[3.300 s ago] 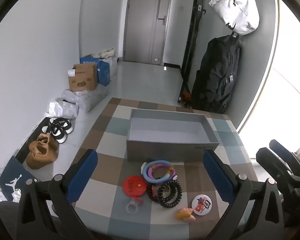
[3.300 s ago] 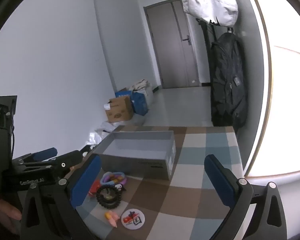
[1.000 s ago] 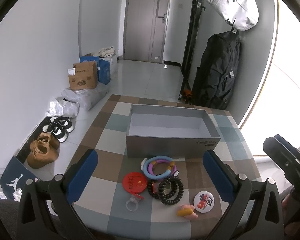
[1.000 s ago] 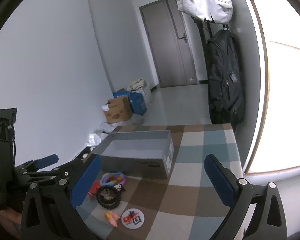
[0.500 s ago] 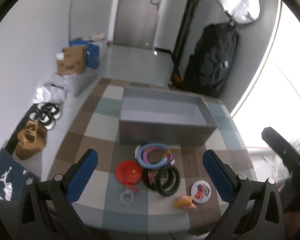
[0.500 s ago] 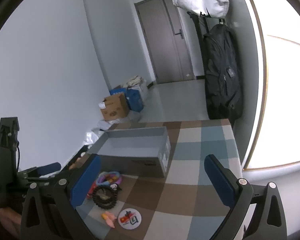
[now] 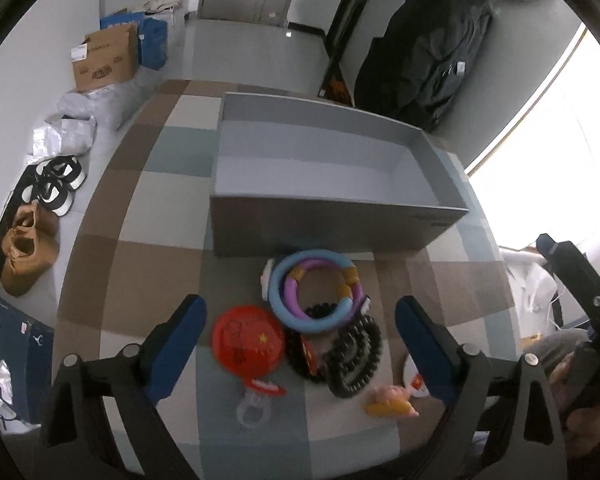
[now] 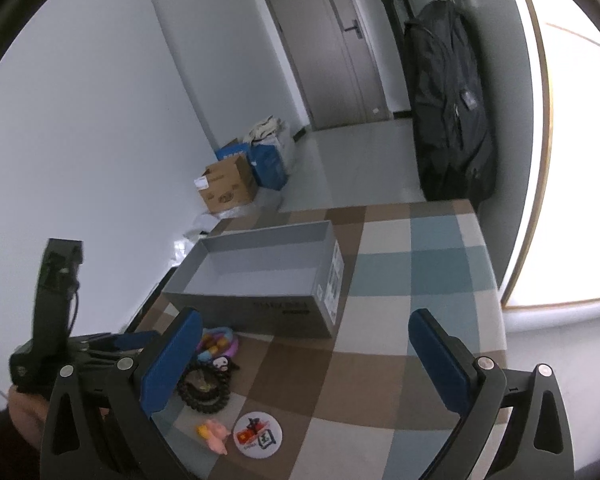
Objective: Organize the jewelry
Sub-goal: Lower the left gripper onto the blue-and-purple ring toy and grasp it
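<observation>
A pile of jewelry lies on the checked tablecloth in front of an open grey box (image 7: 320, 226). It holds blue and purple rings (image 7: 314, 292), a red round badge (image 7: 246, 340), a black bead bracelet (image 7: 356, 356), a clear ring (image 7: 256, 406), a pink-orange charm (image 7: 390, 400) and a white badge (image 8: 258, 434). My left gripper (image 7: 300, 340) hovers over the pile, tilted down. Its jaws are closing, still wide, and the pads touch nothing. My right gripper (image 8: 306, 360) stands open and empty to the right of the pile, nearer the box's (image 8: 260, 280) short end.
The checked table (image 8: 420, 264) ends at a bright window on the right. Its left edge drops to a floor with shoes (image 7: 52, 188), a cardboard box (image 7: 104, 60) and bags. A black backpack (image 7: 428, 52) hangs beyond the grey box.
The left gripper has tipped downward and come closer to the jewelry pile, and its fingers have drawn slightly inward. The right gripper has shifted a little, still open.
</observation>
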